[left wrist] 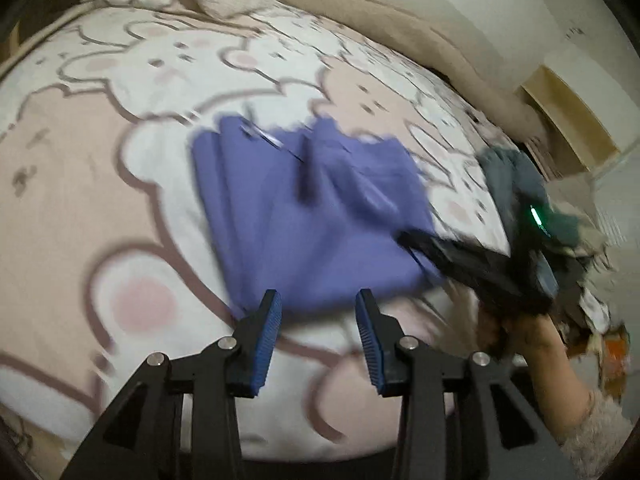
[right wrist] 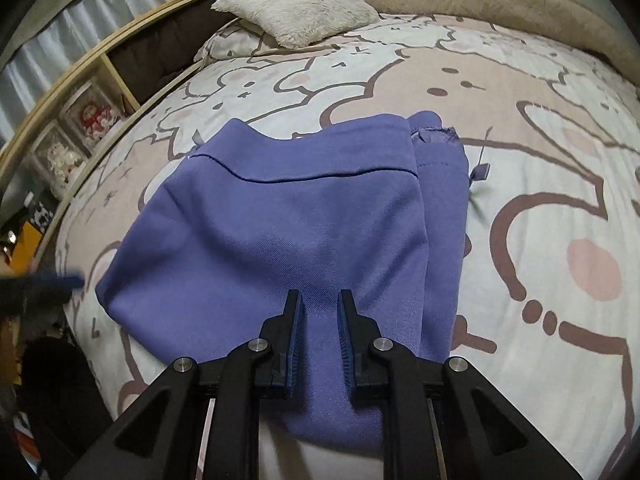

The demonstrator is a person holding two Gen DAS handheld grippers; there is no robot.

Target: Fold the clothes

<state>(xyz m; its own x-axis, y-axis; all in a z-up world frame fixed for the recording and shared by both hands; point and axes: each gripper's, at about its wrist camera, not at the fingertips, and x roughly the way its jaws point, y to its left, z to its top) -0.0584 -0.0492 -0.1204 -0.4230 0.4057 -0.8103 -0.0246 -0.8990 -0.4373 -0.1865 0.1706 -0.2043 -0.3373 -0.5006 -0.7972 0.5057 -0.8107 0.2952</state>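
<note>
Garment: a purple sweatshirt-type garment [right wrist: 280, 232], already folded into a rough block, lies flat on the bunny-print bed cover [right wrist: 540, 184]; no other clothing touches it.
Landmark: every place below is given relative to this purple garment.
Long axis: in the right wrist view the block runs from its near rounded edge, under the jaws, away toward the fluffy pillow [right wrist: 298, 6]; a seam line crosses it on the far part, and a narrower folded layer with a raw edge lies along its right side.
Right gripper [right wrist: 320, 320]: it hangs directly over the near edge of the garment, jaws parted only a little, with fabric showing in the gap. Nothing is gripped as far as the view shows; whether the tips touch the cloth cannot be told.
Left gripper [left wrist: 318, 316]: its jaws stand wide apart and empty, just short of the garment's near edge in its own view, which is blurred.
Nearer hand: the right, judged from both views; the left wrist view also shows it at the garment's right-hand corner.
Deciding relation: the garment lies straight ahead of and below the right jaws, so a further fold or a lift would likely start from that near edge.
Tag: a small grey tag [right wrist: 480, 172] lies on the cover just beside the garment's far right corner.
Risk: pinching one layer only could pull the stack open.
</note>
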